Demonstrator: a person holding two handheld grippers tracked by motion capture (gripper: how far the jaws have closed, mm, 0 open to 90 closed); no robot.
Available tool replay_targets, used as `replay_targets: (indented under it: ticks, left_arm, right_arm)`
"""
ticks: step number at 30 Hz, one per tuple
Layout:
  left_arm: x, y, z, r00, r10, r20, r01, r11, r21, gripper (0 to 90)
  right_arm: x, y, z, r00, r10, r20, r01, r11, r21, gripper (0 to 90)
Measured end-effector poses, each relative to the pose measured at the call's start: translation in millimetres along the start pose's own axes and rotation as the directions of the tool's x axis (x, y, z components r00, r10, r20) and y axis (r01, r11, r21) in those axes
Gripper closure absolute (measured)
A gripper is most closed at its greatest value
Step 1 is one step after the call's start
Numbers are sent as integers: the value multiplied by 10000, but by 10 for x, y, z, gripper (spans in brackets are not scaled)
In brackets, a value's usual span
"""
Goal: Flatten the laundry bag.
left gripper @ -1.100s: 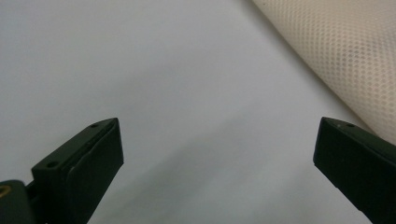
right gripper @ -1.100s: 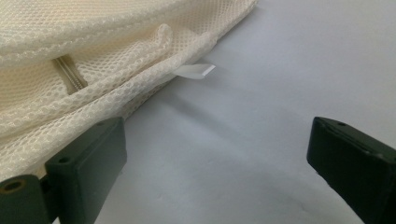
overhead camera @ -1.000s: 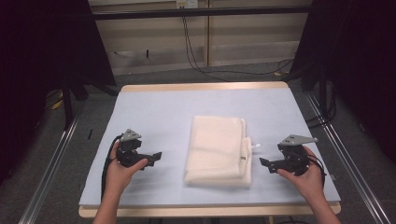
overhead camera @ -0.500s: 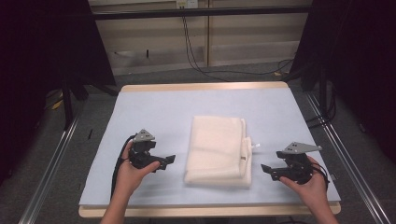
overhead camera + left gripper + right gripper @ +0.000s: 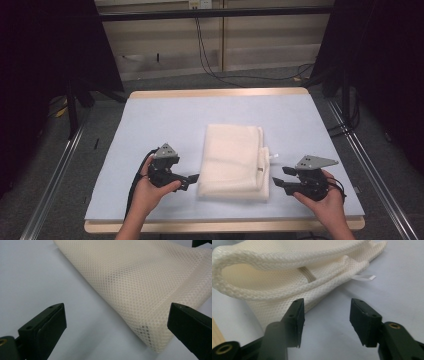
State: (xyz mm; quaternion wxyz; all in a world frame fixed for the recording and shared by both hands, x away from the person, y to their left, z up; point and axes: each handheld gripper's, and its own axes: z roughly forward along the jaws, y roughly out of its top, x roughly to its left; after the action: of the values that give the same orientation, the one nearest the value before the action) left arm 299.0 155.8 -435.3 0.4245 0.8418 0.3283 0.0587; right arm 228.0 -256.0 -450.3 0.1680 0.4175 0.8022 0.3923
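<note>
Fingers of both grippers flank the folded mesh cloth point(image 5: 234, 161) on the worktop point(image 5: 150, 120) in the high view. Left gripper point(image 5: 115, 322) gapes wide at its corner, grasping nothing. Right gripper point(image 5: 327, 315), just narrowing, holds nothing beside its rolled edge.

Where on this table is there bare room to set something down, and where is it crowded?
Free: the table's far strip beyond the mesh bag, and the bare mat at its left and right sides. Crowded: the near edge, where the left gripper and right gripper, both with open jaws, close in on the bag's near corners.
</note>
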Motion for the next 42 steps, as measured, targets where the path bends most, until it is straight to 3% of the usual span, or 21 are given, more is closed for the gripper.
replay_targets:
  ticks: [5,10,16,19,29,36,37,42]
  left_arm:
    - [-62,9,15,9992,-242,312,245,9997,-77,38]
    - [-85,-8,46,9996,-223,180,221,9997,94,39]
    - [-134,-11,53,9998,-67,211,63,9998,167,44]
    - [-171,-10,68,9995,-25,302,20,9999,166,44]
    - [-274,-16,107,9976,210,665,-224,9995,203,43]
    - [-337,-16,144,9959,374,820,-395,9989,243,30]
    - [-365,-15,168,9936,615,951,-649,9974,323,25]
    - [-432,-14,243,9877,783,1351,-851,9953,453,0]
  right_arm:
    - [51,44,3,9976,-27,-694,22,10000,-70,663]
    - [147,97,62,9924,-368,-1178,376,9993,44,730]
    - [224,111,192,9881,-786,-1319,852,9953,455,798]
    - [231,102,232,9866,-768,-1441,873,9938,682,863]
    - [224,87,297,9813,-963,-1667,1145,9881,1029,870]
    - [219,105,331,9778,-960,-1863,1132,9900,837,867]
    - [219,104,335,9780,-929,-1868,1099,9905,827,867]
    - [224,107,339,9770,-968,-1902,1149,9896,863,866]
